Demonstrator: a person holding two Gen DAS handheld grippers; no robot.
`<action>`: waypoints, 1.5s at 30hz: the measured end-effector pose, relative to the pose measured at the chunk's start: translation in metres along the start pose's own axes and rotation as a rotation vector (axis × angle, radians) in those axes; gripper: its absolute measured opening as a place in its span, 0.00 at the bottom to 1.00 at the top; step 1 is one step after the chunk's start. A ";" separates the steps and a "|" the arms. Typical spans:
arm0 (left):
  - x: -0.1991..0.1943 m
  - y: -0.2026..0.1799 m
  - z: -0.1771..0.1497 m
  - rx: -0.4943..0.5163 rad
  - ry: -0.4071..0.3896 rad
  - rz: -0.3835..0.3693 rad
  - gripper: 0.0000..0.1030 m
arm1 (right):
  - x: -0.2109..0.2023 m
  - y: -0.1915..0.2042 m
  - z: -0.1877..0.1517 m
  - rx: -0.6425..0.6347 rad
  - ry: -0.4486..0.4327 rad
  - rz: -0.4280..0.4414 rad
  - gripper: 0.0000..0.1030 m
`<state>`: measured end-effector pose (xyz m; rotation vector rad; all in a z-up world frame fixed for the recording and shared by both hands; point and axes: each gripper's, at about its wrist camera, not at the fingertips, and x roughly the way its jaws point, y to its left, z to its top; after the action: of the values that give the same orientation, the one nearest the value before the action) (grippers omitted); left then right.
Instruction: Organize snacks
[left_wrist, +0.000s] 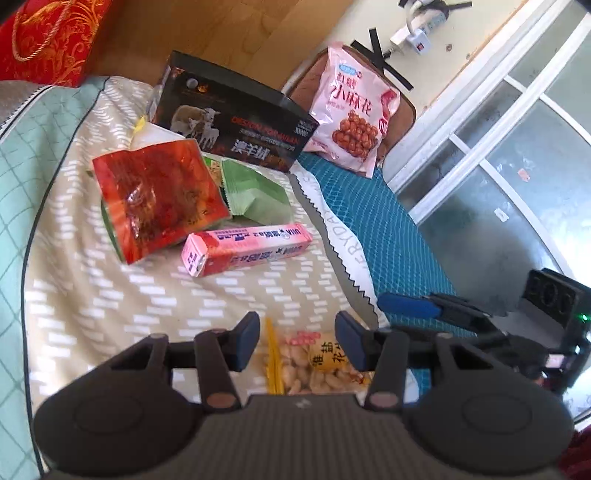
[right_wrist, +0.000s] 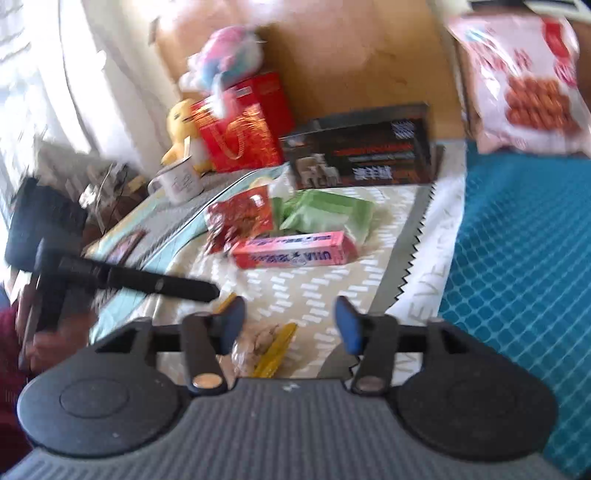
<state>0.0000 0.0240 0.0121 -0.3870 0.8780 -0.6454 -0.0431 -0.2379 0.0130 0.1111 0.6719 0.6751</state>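
A clear bag of peanuts (left_wrist: 314, 365) with a yellow edge lies on the patterned cloth (left_wrist: 110, 295) between the jaws of my left gripper (left_wrist: 297, 339). That gripper is open, and a small gap shows beside its left pad. In the blurred right wrist view the same bag (right_wrist: 258, 347) sits low between the wide-open jaws of my right gripper (right_wrist: 290, 321), untouched. Further back lie a pink long box (left_wrist: 247, 249), a red snack bag (left_wrist: 159, 199) and green packets (left_wrist: 255, 192). A black box (left_wrist: 236, 122) stands behind them, with a pink bag (left_wrist: 351, 118) to its right.
A teal mat (right_wrist: 517, 258) covers the right side. At the back left are a red gift bag (right_wrist: 240, 136), a white mug (right_wrist: 181, 182) and plush toys (right_wrist: 221, 59). A hand (right_wrist: 48, 332) holds the left gripper. Glass doors (left_wrist: 498, 166) stand at the right.
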 end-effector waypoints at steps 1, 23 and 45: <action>0.003 -0.001 0.000 0.005 0.015 -0.003 0.44 | 0.000 0.002 -0.002 -0.023 0.016 0.008 0.60; -0.015 -0.008 0.074 0.080 -0.154 -0.008 0.34 | 0.046 0.002 0.074 -0.083 -0.104 0.049 0.35; 0.036 0.019 0.184 0.130 -0.322 0.197 0.38 | 0.100 -0.062 0.153 -0.005 -0.239 -0.214 0.61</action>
<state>0.1726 0.0242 0.0883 -0.2728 0.5555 -0.4394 0.1414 -0.2083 0.0603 0.1113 0.4442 0.4491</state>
